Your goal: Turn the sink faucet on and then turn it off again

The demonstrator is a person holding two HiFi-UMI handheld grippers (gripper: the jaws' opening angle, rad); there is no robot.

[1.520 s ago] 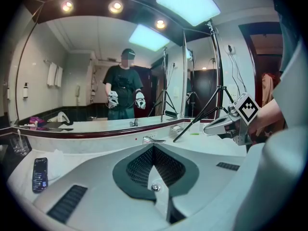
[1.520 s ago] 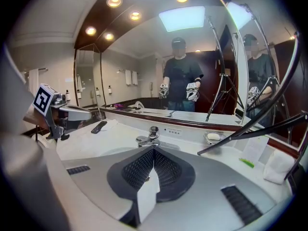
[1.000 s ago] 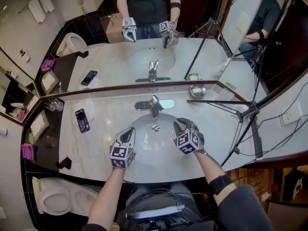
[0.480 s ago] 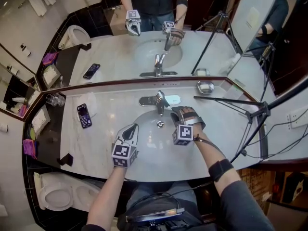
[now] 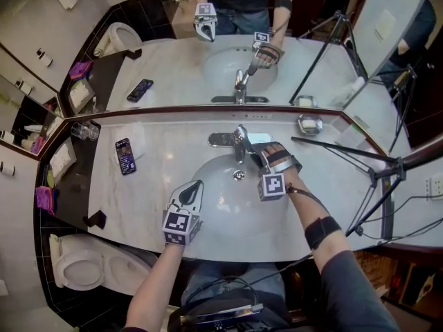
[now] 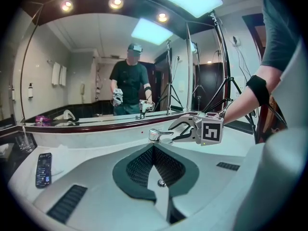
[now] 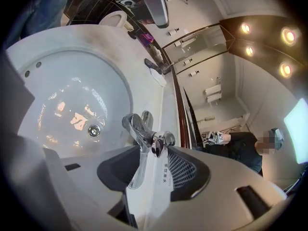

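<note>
Left end of the worktop [image 5: 156, 185]: phone [image 5: 125, 155] lay flat, well clear of the work.

Left gripper [image 5: 196, 185] hung over the front left rim of the basin [image 5: 214, 199]. Its own view showed the jaw tips pressed together with nothing between them. It touched nothing.

The faucet [image 5: 239, 144] stood at the middle of the worktop's back edge, behind the basin, with its spout over the drain [image 5: 239, 176]. No running water could be seen.

Handling, judged: chrome, rigid and fixed to the worktop, so weight does not matter. The single lever [image 6: 158, 135] on top is smooth and probably slippery. It should turn on its pivot under a light push. Best hold is near the lever's free end, with one pad on each flat side; a hook under the tip would also lift it. A hard squeeze could make the pads skate off.

Right gripper [image 5: 256, 153] was at the faucet's right side, rolled over, and its jaws had just been opening. They stood well spread, with the faucet head and lever between them. No pad looked pressed against the metal. I could not tell whether one grazed it.

Near the back right corner: soap dish [image 5: 309, 124], apart from the faucet. A tripod [image 5: 360, 168] leg crossed above the right end.
</note>
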